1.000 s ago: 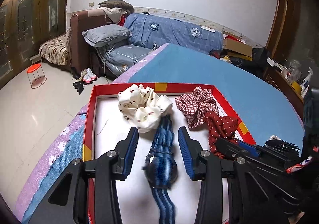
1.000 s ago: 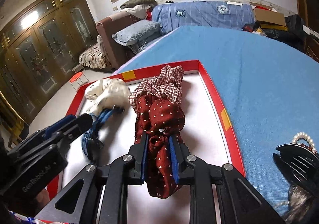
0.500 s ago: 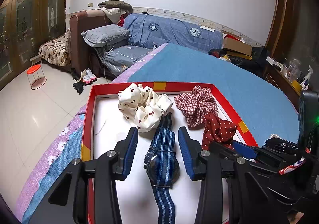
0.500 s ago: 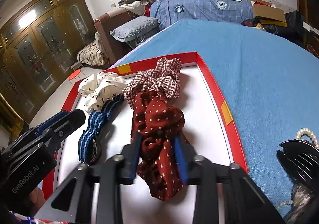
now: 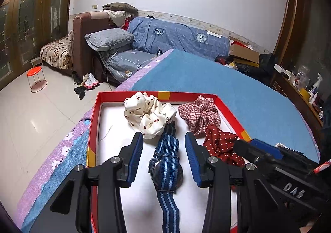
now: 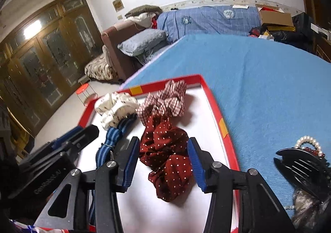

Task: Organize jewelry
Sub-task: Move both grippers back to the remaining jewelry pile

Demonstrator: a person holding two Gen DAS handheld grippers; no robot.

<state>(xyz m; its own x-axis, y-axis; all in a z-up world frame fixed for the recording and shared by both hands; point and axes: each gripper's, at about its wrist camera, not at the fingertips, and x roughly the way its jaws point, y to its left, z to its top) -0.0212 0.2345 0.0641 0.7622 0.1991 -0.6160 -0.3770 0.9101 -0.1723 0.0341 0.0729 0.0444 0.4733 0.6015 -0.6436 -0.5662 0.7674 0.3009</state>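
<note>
A red-rimmed box (image 5: 93, 129) with a white floor lies on the blue bed cover. In it are a cream dotted scrunchie (image 5: 148, 116), a red checked scrunchie (image 5: 199, 114), a dark red dotted scrunchie (image 6: 165, 150) and a blue striped watch (image 5: 166, 173). My left gripper (image 5: 163, 156) is open and empty, with the watch lying between its fingers. My right gripper (image 6: 162, 162) is open and empty, with the dark red scrunchie lying loose between its fingers.
On the bed right of the box (image 6: 215, 108) lie a pearl bracelet (image 6: 308, 141) and a black hair claw (image 6: 300, 164). Beyond the bed are a sofa with a grey pillow (image 5: 109, 38), a red stool (image 5: 36, 79) and shoes on the tiled floor.
My right gripper opened and let go of the dark red scrunchie, which now lies in the box. My left gripper stayed open and drew back a little over the watch.
</note>
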